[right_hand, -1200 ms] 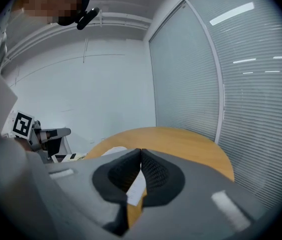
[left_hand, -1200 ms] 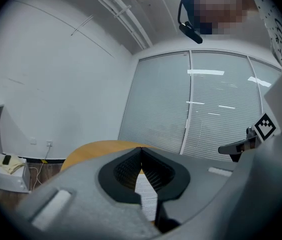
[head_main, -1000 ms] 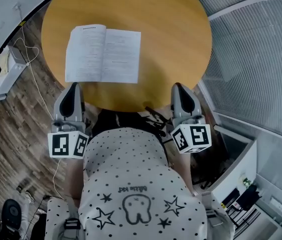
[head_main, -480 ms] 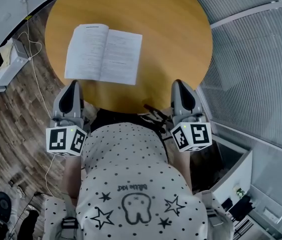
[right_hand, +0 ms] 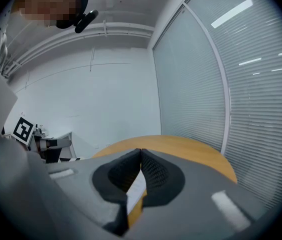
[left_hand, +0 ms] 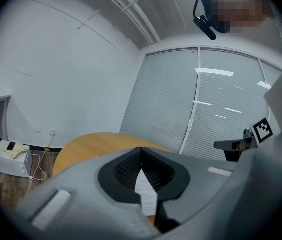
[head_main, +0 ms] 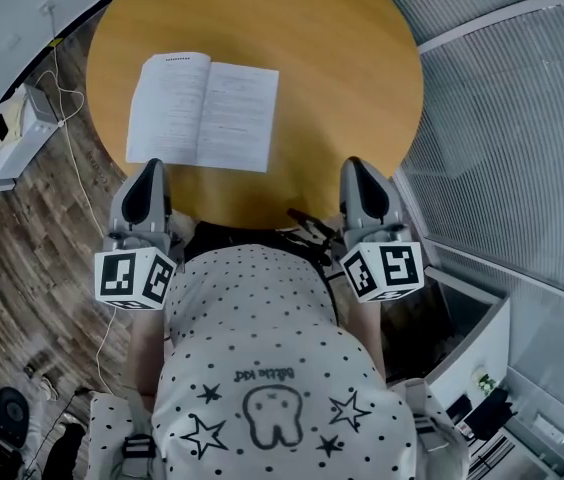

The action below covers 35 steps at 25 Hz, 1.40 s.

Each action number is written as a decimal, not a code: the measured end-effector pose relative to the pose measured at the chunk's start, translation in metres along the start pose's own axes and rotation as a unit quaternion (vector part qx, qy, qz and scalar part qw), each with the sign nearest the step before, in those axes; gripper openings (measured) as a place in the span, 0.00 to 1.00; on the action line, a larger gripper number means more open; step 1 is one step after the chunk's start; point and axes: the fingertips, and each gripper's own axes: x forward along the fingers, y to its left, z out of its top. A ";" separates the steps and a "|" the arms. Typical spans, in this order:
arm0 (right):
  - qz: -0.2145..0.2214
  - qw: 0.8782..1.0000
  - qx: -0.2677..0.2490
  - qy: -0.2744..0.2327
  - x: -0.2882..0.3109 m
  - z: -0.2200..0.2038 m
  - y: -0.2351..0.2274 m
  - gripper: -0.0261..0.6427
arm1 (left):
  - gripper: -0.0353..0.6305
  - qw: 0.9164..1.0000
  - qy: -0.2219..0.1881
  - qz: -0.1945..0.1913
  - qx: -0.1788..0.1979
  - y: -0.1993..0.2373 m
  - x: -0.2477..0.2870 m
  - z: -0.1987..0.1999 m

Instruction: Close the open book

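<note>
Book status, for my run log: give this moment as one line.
book: open, flat on table | left hand-held gripper: shut, empty, short of book | right hand-held gripper: shut, empty | closing: not started

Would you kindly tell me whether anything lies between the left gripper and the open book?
Nothing visible does. The open book lies flat on the round table with nothing on its pages, and the left gripper, jaws shut and empty, points at its near edge.

Print on the book (head_main: 203,111) is illegibly small.
</note>
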 end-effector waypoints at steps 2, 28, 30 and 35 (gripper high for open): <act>0.001 1.000 0.000 -0.002 0.000 0.001 0.001 0.05 | 0.07 1.000 -0.003 -0.003 0.000 -0.002 0.001 0.002; -0.007 1.000 -0.006 0.003 0.003 0.018 0.005 0.04 | 0.07 1.000 -0.005 -0.008 -0.013 0.005 0.008 0.016; -0.009 1.000 -0.007 0.002 0.002 0.019 0.005 0.04 | 0.07 1.000 -0.005 -0.008 -0.014 0.006 0.007 0.016; -0.011 1.000 -0.009 0.004 0.003 0.020 0.004 0.05 | 0.07 1.000 0.000 -0.009 -0.020 0.008 0.009 0.013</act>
